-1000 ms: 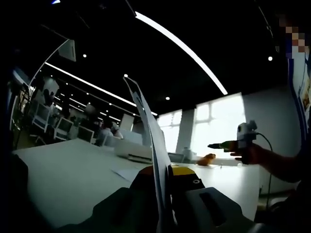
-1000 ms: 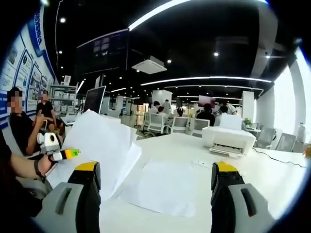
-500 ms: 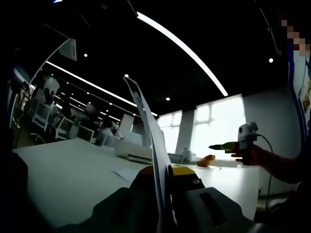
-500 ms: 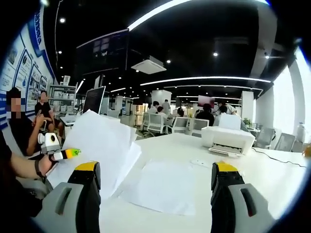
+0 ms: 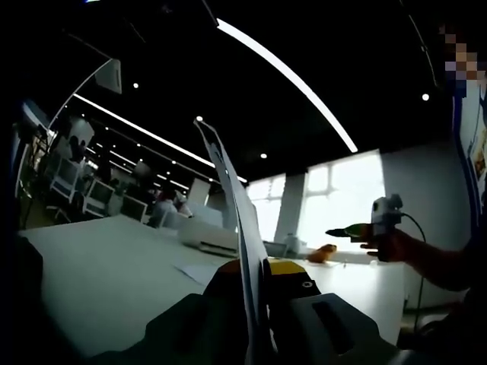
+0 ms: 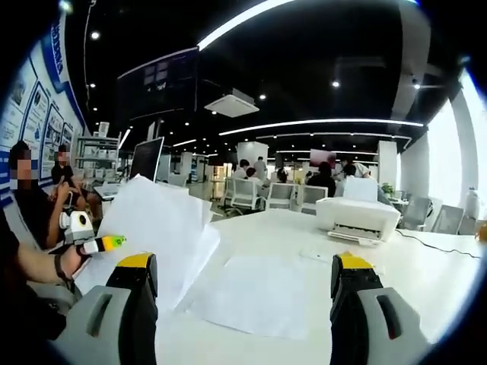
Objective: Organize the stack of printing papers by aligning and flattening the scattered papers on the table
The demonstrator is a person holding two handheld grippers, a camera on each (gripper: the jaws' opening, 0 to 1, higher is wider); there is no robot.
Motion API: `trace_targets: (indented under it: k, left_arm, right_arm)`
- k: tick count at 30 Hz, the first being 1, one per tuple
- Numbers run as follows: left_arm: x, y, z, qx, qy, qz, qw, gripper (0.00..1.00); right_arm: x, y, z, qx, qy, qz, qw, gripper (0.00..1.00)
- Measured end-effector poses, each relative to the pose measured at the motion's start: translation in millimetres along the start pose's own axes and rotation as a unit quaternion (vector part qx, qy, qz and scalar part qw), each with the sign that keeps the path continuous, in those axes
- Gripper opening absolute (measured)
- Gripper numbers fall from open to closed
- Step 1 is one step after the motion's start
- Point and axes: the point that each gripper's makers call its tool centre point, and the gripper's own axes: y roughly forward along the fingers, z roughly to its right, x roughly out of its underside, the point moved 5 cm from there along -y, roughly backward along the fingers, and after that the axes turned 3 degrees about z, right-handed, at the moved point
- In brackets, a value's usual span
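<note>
My left gripper point(image 5: 256, 275) is shut on a stack of white papers point(image 5: 237, 220), seen edge-on and standing upright above the white table point(image 5: 106, 274). In the right gripper view the same stack point(image 6: 156, 228) fans out at the left, with the left gripper point(image 6: 97, 243) held by a hand at its lower edge. A single loose sheet point(image 6: 255, 293) lies flat on the table between the wide-apart jaws of my right gripper point(image 6: 245, 266), which is open and holds nothing. The right gripper point(image 5: 356, 230) also hovers at the right of the left gripper view.
A white printer point(image 6: 358, 217) stands on the table at the far right, with a small slip point(image 6: 313, 255) lying before it. People sit at the left point(image 6: 34, 201), and office chairs point(image 6: 247, 194) stand beyond the table's far edge.
Nothing has been taken or let go. Both views have drifted slightly, and the right gripper sits a touch lower in the left gripper view.
</note>
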Motion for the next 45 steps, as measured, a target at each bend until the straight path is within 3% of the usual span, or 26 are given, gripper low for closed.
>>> trace_targets:
  k: [9,19,23,45]
  left_arm:
    - [-0.3,-0.2,0.5,0.003,-0.001,0.002,1.0000,0.07]
    - [-0.5,-0.1,1.2,0.005,0.000,0.003,1.0000,0.07]
    - [-1.4,-0.1,1.5,0.005,0.003,0.007,1.0000,0.07]
    - [-1.8,-0.7,1.1,0.004,0.000,0.010,0.9999,0.07]
  right_arm:
    - [-0.6,-4.1,1.9,0.004,0.000,0.000,1.0000,0.90]
    - [3.0,0.0,1.7,0.003,0.002,-0.005,1.0000,0.90]
    - [13.4,5.0,4.0,0.004,0.002,-0.023,0.9997,0.90]
    - [19.4,16.3,2.5,0.005,-0.001,-0.033,0.9994,0.90]
